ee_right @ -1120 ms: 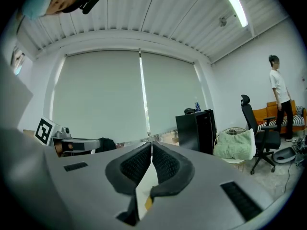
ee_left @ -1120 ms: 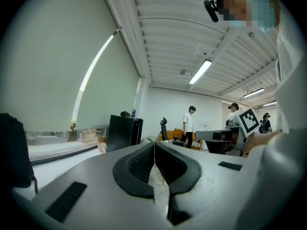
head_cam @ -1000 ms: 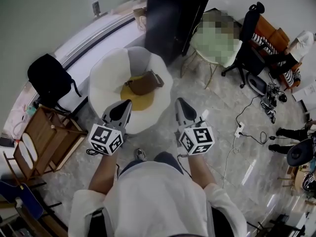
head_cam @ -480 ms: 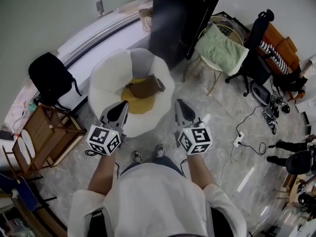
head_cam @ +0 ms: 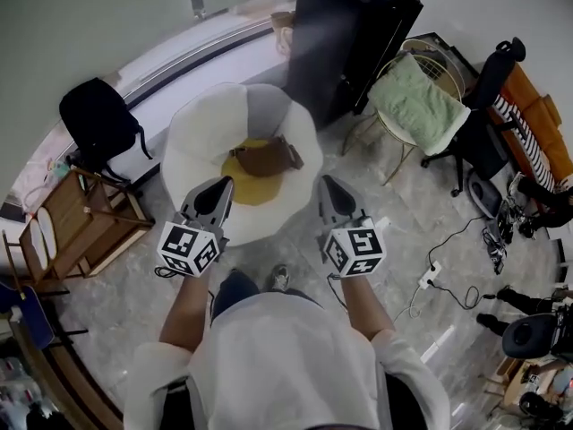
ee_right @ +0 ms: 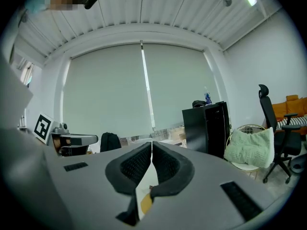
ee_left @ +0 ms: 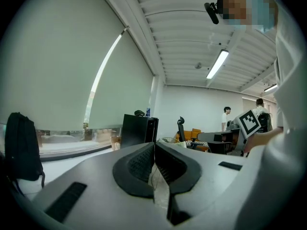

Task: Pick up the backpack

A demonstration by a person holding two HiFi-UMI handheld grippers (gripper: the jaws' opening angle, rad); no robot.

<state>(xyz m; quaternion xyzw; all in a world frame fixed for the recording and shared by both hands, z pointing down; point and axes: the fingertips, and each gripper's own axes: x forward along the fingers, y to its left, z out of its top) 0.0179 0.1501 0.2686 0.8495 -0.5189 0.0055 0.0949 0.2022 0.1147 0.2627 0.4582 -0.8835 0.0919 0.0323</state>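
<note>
Holding left gripper (head_cam: 224, 186) and right gripper (head_cam: 328, 186) closed, empty; judging far-left black backpack (head_cam: 98, 119) soft, floppy, likely light, favouring a hold at its top.

Your room is evenly bright: a ceiling strip light (ee_left: 217, 64) glows above your left fingers (ee_left: 138, 164), and every view bends strongly at its edges.

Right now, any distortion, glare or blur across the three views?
Head view: fisheye bends the window ledge, otherwise sharp; streaky glare on the floor. Left gripper view: round black vignette, ceiling lamp blown out, near jaws soft. Right gripper view: same vignette, room sharp, jaws soft.
</note>
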